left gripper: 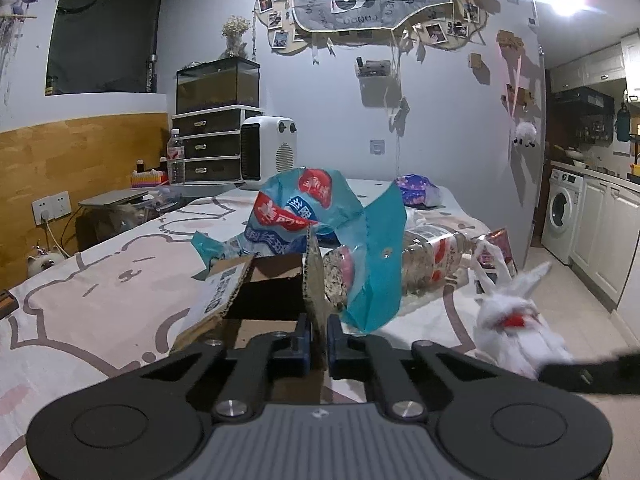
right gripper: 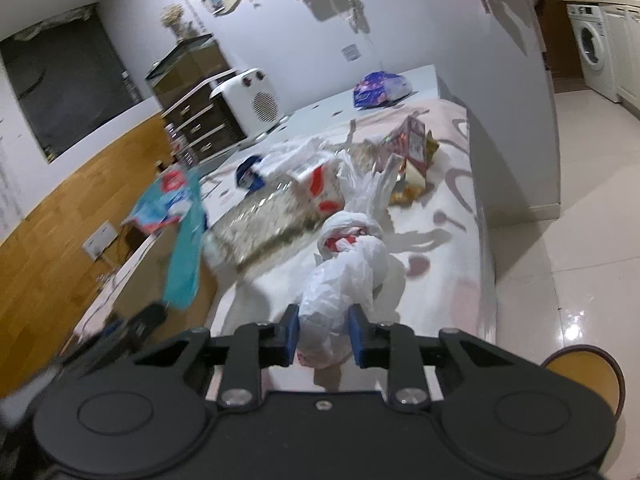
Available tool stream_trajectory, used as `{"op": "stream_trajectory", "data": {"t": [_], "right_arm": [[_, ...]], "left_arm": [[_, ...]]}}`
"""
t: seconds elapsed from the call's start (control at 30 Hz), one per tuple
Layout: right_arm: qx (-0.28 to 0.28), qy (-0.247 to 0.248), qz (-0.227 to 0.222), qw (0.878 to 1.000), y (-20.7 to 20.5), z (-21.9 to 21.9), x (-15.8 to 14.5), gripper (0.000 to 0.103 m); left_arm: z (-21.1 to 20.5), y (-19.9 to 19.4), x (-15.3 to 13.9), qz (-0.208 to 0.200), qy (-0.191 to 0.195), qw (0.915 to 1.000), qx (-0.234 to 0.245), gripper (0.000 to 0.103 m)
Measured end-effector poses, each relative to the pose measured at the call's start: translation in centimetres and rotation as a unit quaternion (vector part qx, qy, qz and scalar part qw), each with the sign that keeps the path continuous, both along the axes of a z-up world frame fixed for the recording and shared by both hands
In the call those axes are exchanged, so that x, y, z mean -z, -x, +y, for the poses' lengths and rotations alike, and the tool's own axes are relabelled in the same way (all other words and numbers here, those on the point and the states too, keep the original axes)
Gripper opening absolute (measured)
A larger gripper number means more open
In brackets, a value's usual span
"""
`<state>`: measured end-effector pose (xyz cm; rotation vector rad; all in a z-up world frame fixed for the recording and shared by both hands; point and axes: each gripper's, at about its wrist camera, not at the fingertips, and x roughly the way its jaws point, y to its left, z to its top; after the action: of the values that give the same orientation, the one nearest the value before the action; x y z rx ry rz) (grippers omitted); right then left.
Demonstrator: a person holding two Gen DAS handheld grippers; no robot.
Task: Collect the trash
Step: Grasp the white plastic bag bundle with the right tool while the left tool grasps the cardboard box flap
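Note:
My left gripper [left gripper: 319,330] is shut on the flap of an open cardboard box [left gripper: 256,284] and holds it over the bed. A teal snack bag [left gripper: 320,224] sticks out of the box. My right gripper [right gripper: 323,334] is shut on a knotted white plastic bag [right gripper: 344,276] and holds it above the bed; the bag also shows in the left wrist view [left gripper: 516,320]. On the bed lie a clear plastic food package [right gripper: 272,216], a red-and-white carton [right gripper: 414,144] and other wrappers. The teal bag shows blurred at the left of the right wrist view [right gripper: 180,232].
The bed [left gripper: 100,300] has a pink bear-print sheet. A purple bag [left gripper: 418,194] lies at its far end by a white heater [left gripper: 268,152] and drawers [left gripper: 208,144]. A tiled floor [right gripper: 580,240] and a washing machine [left gripper: 562,212] are on the right.

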<state>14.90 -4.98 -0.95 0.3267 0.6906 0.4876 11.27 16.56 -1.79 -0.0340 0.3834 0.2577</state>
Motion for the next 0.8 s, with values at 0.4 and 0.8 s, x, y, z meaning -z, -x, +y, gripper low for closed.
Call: {"op": "stream_trajectory", "data": {"t": [0.4, 0.8], "right_arm": [[-0.013, 0.001, -0.020, 1.000, 5.6, -2.1, -0.3, 0.040], [0.013, 0.015, -0.019, 1.000, 4.8, -0.3, 0.9, 0.046]], "left_arm": [[-1.7, 6.0, -0.6, 0.018, 0.034, 0.9986, 0.036, 0.003], [-3.0, 5.6, 0.1, 0.015, -0.003, 0.9997, 0.022, 0.003]]}}
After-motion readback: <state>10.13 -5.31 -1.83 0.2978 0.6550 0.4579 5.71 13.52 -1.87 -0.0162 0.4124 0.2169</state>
